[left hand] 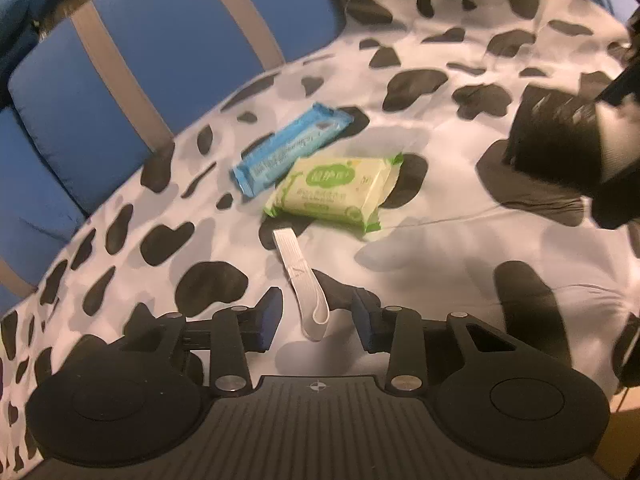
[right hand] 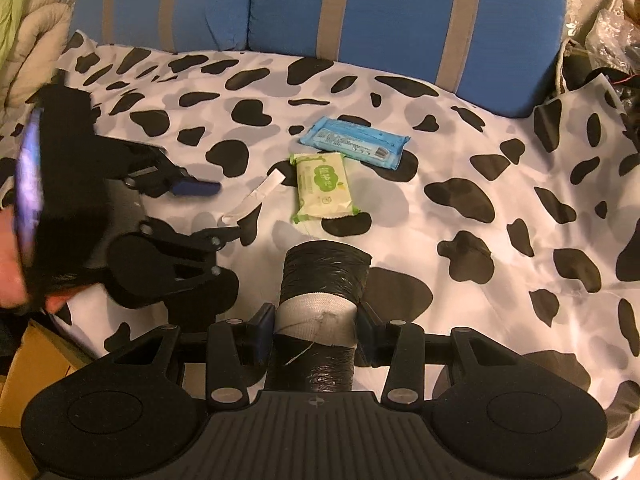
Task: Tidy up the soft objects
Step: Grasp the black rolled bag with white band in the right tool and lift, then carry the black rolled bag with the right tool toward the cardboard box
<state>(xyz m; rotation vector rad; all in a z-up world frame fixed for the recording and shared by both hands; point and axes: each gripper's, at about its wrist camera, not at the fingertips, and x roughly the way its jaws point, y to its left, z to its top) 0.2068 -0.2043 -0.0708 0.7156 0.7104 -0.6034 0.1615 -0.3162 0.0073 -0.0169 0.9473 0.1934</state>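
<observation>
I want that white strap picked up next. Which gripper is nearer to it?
Left. The left gripper has its fingers on either side of the white strap, not pressing it. The right gripper is farther off, shut on a black roll.

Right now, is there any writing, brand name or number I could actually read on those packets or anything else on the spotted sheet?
Green wipes packet: a green badge with large white characters and smaller lines below, all too blurred to read.
Blue wipes packet: rows of white print and a dark barcode-like patch, too small to read.
White strap: a faint mark, not legible.
Black roll and spotted sheet: no text visible.
</observation>
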